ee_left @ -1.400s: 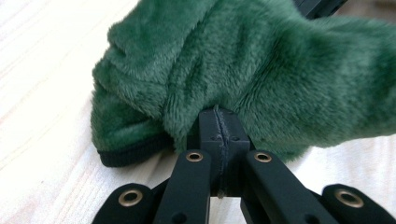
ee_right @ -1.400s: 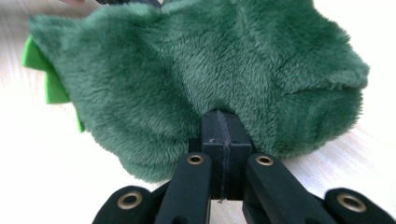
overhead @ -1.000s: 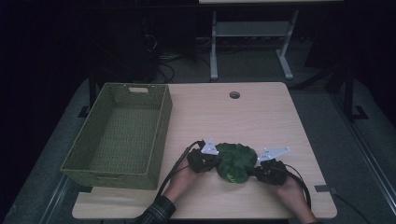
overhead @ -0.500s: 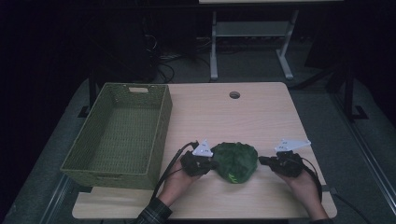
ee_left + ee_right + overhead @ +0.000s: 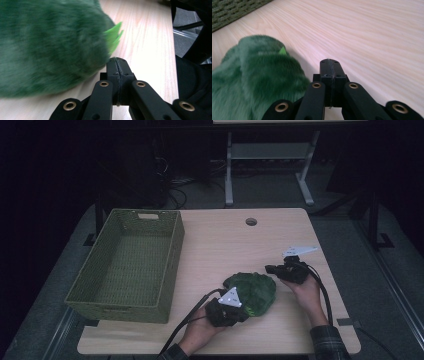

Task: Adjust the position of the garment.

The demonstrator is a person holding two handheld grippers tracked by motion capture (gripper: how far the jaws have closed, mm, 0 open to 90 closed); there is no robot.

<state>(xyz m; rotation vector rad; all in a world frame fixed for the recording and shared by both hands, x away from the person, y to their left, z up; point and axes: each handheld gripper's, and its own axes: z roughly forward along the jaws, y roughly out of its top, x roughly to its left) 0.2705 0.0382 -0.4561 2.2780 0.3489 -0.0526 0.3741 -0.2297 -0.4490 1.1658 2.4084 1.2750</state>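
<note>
my left claw: jaws pressed together, holding nothing, touching the near left edge of the toy.
my right claw: jaws pressed together, empty, just beside the toy's far right edge.
green plush toy: lying on the table, between my claws.
basket: at the table's left, apart from the toy.

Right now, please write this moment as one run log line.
left gripper: shut, empty, beside toy | right gripper: shut, empty, beside toy | green plush toy: on table | basket: empty
</note>
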